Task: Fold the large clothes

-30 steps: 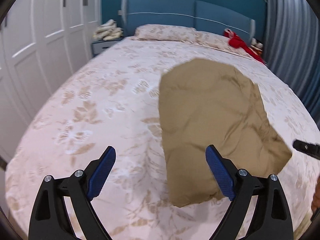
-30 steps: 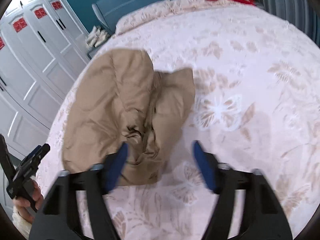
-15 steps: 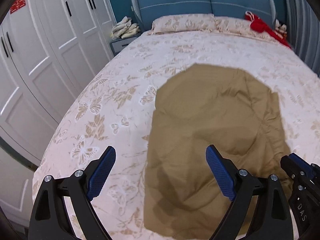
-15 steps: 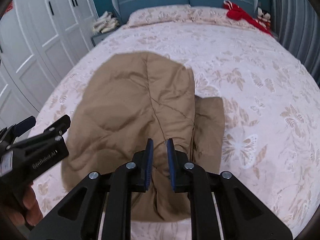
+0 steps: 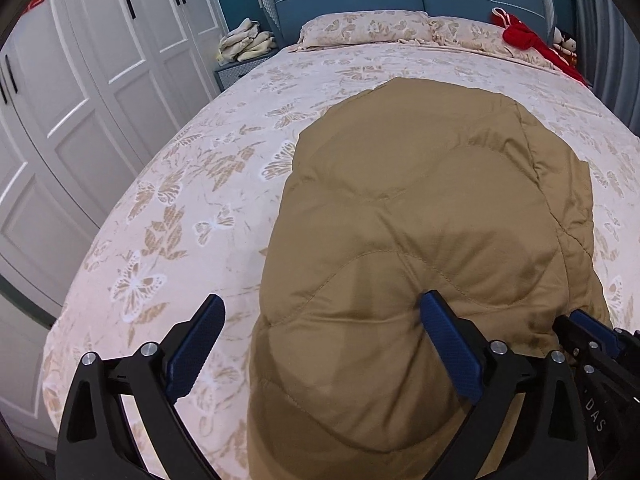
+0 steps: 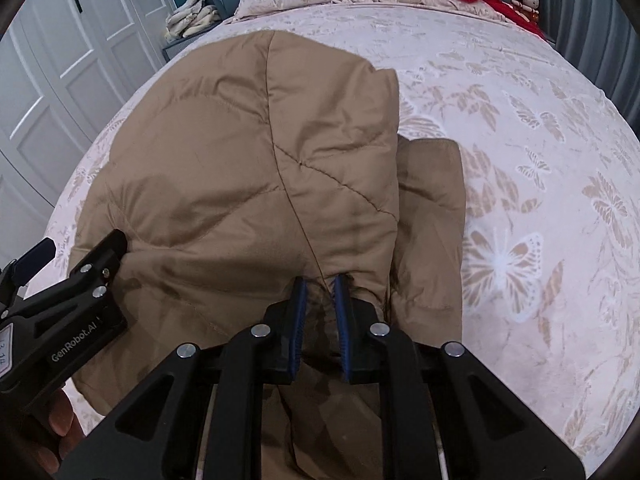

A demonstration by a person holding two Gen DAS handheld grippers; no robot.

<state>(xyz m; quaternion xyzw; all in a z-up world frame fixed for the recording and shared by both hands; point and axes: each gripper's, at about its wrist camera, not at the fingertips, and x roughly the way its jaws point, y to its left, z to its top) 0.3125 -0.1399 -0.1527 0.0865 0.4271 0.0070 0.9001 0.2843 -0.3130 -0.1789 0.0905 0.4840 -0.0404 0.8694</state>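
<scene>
Both grippers have closed in on the tan jacket [image 5: 420, 208], which lies on the bed [image 5: 192, 184], long axis running away toward the headboard. Right gripper [image 6: 320, 300] is clamped on its near edge; left gripper [image 5: 320, 348] hangs spread wide just left of it, gripping nothing.

Your left black plastic two-finger gripper [image 5: 322, 342] is showing blue textured pads [image 5: 452, 354] and silver screw heads, with white "GenRobot.AI" lettering along its side. Your right black plastic gripper [image 6: 319, 306] is wearing matching blue pads [image 6: 298, 322]. At seven o'clock, your bare-skinned hand [image 6: 60, 420] is peeking in.
</scene>
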